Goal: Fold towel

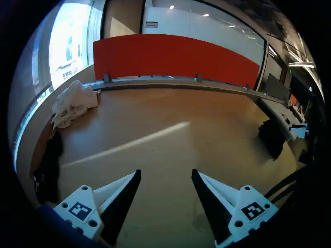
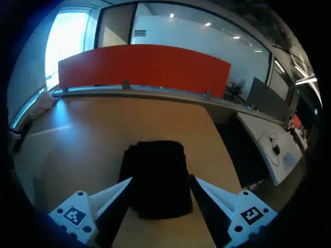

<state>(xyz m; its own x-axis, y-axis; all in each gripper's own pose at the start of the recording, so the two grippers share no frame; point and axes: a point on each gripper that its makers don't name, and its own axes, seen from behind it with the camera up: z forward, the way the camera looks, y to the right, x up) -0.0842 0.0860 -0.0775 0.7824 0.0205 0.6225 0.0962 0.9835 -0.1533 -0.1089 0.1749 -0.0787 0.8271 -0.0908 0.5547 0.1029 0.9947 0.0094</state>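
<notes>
On the wooden table (image 2: 99, 124), a black towel (image 2: 157, 165) is seen lying flat in a folded, roughly square bundle near the right edge. It is flanked by the two fingers of the right gripper (image 2: 160, 178), which are spread wide, one along each side of the cloth; whether they touch it cannot be told.

In the left gripper view, the left gripper (image 1: 165, 175) is held over bare wood with its fingers wide apart and nothing between them. The black towel is seen there well off to the right, at the table's edge. A white towel (image 1: 74, 101) is heaped, crumpled, in the far left corner, just before the red divider (image 1: 173, 56).
</notes>
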